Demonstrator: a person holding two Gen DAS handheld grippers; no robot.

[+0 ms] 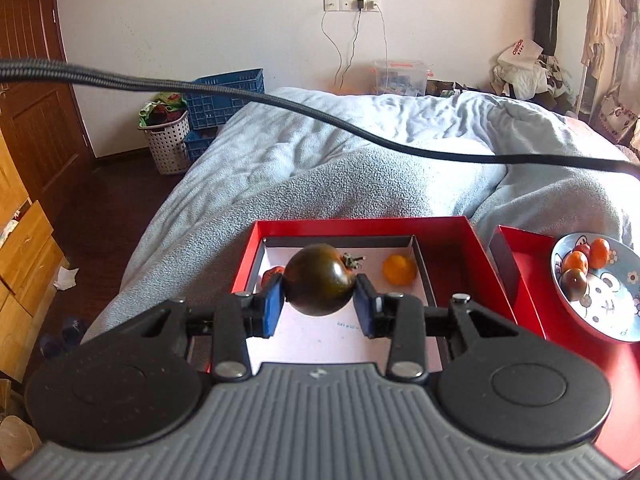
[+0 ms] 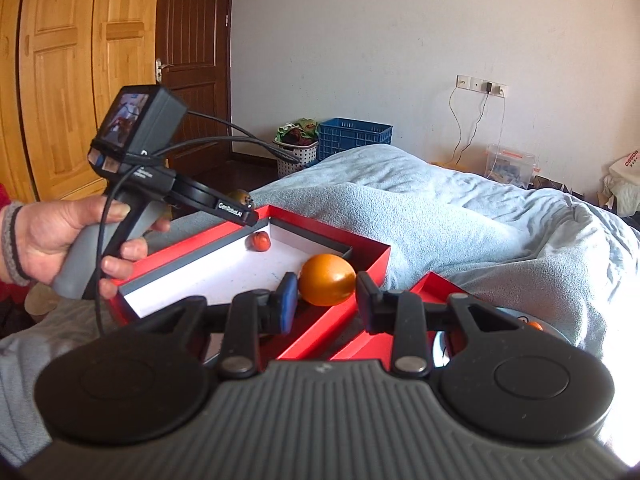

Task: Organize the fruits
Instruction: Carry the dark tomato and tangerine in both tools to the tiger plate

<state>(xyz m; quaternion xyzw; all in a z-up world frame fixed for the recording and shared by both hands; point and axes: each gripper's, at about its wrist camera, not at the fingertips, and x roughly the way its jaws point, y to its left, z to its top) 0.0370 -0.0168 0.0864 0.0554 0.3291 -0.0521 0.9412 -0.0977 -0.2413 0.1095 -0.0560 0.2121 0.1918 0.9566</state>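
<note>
Left gripper (image 1: 319,305) clamps a glossy dark green-brown round tomato (image 1: 319,285), right gripper (image 2: 327,299) pinches a smooth orange fruit (image 2: 327,285) at twelve o'clock.

Both views are daylit and bright. Light enters from the right: the pale blue fleece blanket (image 1: 360,148) is washed out near the right edge, with blown-out glare at the right wrist view's lower right corner. Fisheye distortion bows the wooden wardrobe doors (image 2: 60,80). Focus is sharp throughout.

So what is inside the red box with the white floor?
Inside the red cardboard box: a small red fruit and a round orange fruit. The near part of its floor is covered by the claws.
</note>
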